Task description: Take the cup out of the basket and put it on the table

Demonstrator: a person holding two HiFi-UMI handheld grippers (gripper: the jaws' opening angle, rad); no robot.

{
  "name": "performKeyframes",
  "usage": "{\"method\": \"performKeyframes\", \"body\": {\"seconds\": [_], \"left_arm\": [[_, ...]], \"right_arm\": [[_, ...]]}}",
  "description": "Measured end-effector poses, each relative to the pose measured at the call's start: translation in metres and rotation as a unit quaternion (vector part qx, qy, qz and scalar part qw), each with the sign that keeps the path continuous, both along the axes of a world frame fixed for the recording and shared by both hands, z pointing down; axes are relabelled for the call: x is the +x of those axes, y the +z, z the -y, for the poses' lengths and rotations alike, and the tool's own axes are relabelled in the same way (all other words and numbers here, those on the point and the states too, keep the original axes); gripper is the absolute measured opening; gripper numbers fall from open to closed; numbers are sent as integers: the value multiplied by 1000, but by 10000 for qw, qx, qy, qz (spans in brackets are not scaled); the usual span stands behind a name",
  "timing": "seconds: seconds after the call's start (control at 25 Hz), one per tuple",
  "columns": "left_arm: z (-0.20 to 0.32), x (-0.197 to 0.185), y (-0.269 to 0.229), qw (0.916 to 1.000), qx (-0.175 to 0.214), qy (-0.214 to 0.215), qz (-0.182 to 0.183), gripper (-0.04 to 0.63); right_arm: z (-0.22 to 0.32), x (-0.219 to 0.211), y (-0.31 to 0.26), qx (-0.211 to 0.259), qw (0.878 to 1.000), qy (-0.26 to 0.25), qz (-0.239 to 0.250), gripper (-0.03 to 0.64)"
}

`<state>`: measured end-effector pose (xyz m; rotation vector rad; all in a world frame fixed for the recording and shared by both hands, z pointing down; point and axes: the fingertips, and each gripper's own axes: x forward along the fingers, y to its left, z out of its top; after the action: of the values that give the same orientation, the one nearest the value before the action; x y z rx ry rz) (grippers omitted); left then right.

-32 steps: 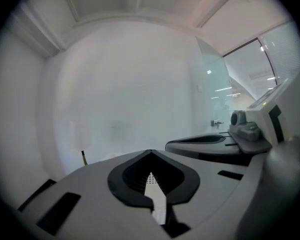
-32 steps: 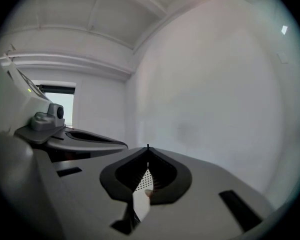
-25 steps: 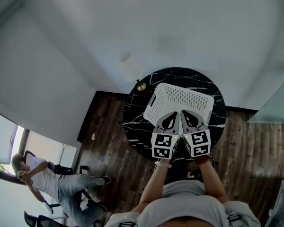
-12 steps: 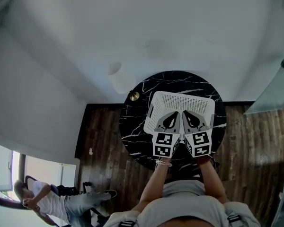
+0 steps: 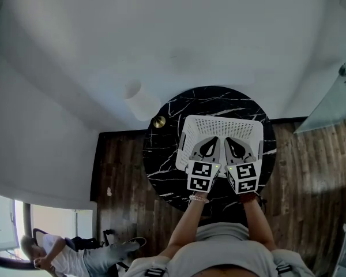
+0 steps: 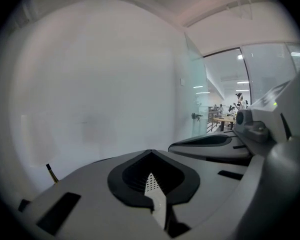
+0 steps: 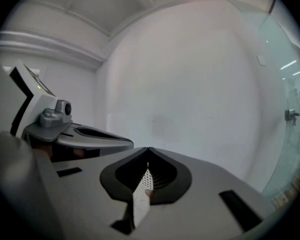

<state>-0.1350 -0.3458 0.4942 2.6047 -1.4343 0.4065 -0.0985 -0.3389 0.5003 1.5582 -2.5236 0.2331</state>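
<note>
Hovering side by side over the near rim of the white basket (image 5: 219,126) on the black table (image 5: 167,154), the left tool (image 5: 207,147) and right tool (image 5: 235,146) both have jaws pressed together on nothing, seemingly poised to reach for the cup, unseen, presumably inside.

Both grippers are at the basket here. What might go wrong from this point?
1. The left gripper and right gripper both pinch the thin basket wall, not a cup; no cup shows, so tipping the basket might spill it unseen.
2. A small brass item stands near the table edge; a swung basket might knock it off.
</note>
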Motion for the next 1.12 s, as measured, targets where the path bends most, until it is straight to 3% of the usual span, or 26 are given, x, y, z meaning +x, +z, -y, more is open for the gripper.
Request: {"method": "performKeyframes", "body": {"seconds": [0.4,0.6,0.8,1.12], "left_arm": [[17,9,12,9996,-238,-132,94,5],[24,6,29,9979,-591,-139,230,5],[29,0,50,9927,-988,-75,694,5],[36,0,86,9797,-1688,177,1071,5]], "right_arm": [[22,4,10,-158,9993,-301,-152,8],[29,7,24,-357,9978,-506,-250,8],[33,12,39,-506,9964,-594,-328,8],[39,20,55,-732,9950,-597,-335,8]]}}
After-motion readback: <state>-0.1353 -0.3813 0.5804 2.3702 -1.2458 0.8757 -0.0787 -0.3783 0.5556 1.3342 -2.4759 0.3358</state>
